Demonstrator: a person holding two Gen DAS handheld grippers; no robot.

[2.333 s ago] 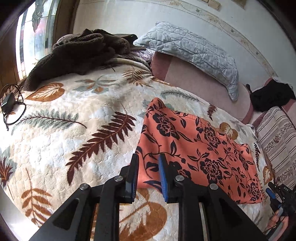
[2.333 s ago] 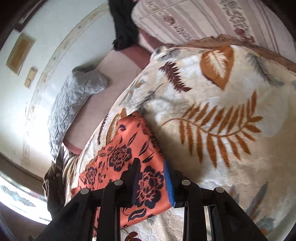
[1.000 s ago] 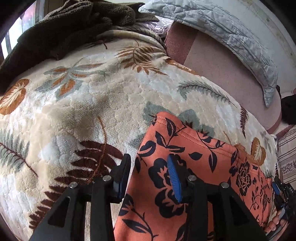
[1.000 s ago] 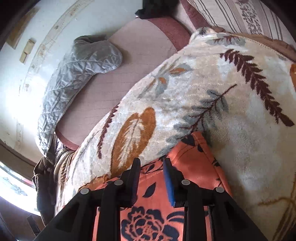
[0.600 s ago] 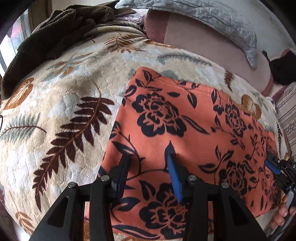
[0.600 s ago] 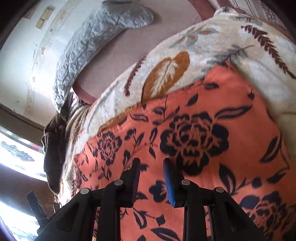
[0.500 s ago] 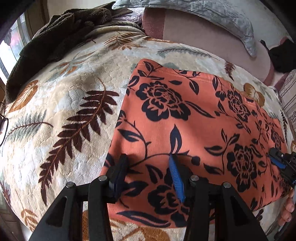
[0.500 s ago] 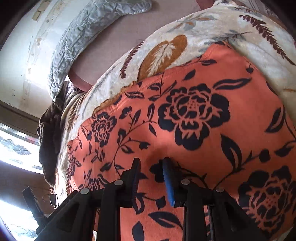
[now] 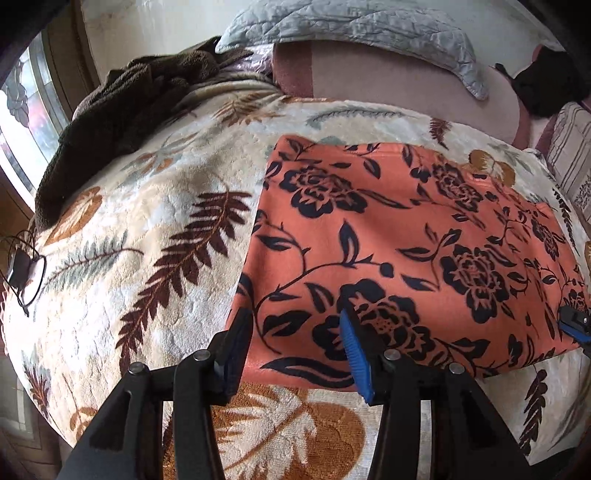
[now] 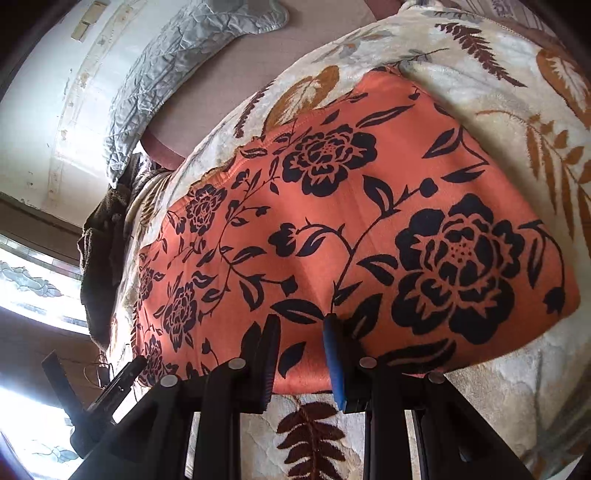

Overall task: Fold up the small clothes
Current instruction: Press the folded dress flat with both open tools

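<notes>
The orange floral garment [image 9: 399, 236] lies flat on the bed, on top of the cream blanket with leaf print [image 9: 155, 236], and it fills the middle and right part of the left wrist view; in the right wrist view it fills the centre of the frame [image 10: 351, 221]. The left tool [image 9: 295, 343], at the bottom centre of its frame, is above the near edge of the garment, close to the lower left corner of the cloth. Its jaws are opening, and the cloth shows in the gap, but the pads do not press on it. The right tool [image 10: 301, 347], at the bottom centre of its own frame, has its jaws only a little spread above the near edge, and they pinch nothing. At the top of the left wrist view there is a grey quilted pillow [image 9: 354, 26], and at the upper left a dark brown blanket [image 9: 122, 107].
</notes>
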